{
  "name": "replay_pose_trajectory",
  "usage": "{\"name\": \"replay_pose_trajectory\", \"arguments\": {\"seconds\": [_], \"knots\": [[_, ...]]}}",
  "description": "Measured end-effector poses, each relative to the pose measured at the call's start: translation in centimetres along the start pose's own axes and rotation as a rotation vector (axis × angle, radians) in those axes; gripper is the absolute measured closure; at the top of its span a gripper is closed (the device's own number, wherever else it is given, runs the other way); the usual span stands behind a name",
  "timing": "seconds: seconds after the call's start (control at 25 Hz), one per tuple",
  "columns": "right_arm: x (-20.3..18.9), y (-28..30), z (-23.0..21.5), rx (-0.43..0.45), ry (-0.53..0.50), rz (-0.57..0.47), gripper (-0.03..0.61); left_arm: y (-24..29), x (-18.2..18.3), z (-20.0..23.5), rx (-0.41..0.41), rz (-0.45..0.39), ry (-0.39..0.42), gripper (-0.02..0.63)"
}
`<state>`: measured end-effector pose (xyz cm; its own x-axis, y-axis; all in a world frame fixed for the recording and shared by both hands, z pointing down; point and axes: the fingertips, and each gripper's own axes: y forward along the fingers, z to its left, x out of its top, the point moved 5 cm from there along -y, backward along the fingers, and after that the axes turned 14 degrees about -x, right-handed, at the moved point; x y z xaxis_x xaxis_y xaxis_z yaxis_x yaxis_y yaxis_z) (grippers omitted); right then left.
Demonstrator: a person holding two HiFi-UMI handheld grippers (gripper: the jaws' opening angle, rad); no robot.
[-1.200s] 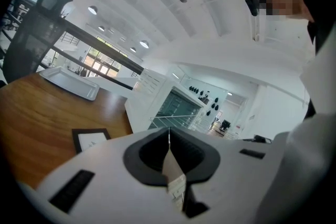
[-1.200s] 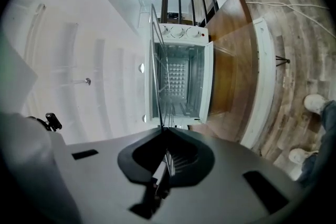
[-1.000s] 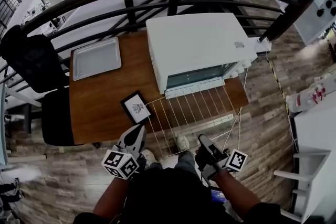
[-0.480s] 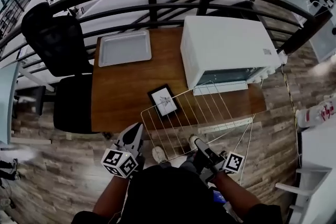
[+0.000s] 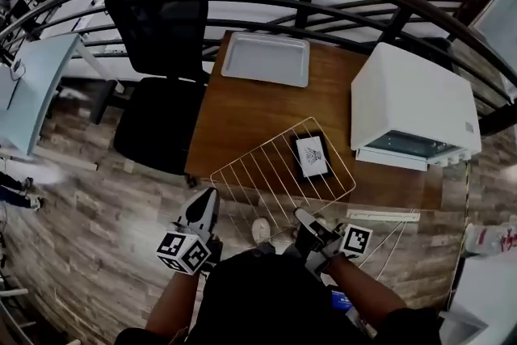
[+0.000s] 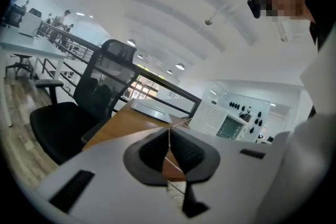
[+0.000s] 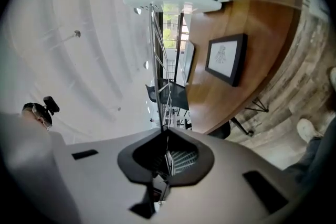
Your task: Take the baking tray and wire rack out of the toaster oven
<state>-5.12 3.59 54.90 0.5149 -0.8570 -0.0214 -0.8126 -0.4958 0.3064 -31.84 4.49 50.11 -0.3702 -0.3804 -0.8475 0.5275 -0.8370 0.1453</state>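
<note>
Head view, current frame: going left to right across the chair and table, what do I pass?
First the black office chair → baking tray → framed picture → toaster oven. The wire rack stretches from under the tray's span to past the picture, so it has no clear place in the order.

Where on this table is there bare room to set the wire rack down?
The table is bare in its middle, between the baking tray at the far edge, the toaster oven at right and the framed card in front. The front right, around card and oven, is crowded.
</note>
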Motion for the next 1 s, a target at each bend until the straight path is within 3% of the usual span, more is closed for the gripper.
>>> {"name": "replay_pose_trajectory", "arguments": {"seconds": [0.36, 0.8, 1.0], "knots": [[0.7, 9.0, -0.1, -0.125, -0.117, 0.185, 0.580, -6.1, 0.1, 3.6, 0.157, -0.043, -0.022, 0.600], [3.8, 16.2, -1.1, -0.220, -0.161, 0.306, 0.580, -3.7, -0.8, 4.9, 0.179, -0.003, -0.041, 0.600], [5.2, 19.0, -1.0, -0.325, -0.209, 0.394, 0.578, -2.4, -0.4, 5.9, 0.184, 0.029, -0.015, 0.600]]}}
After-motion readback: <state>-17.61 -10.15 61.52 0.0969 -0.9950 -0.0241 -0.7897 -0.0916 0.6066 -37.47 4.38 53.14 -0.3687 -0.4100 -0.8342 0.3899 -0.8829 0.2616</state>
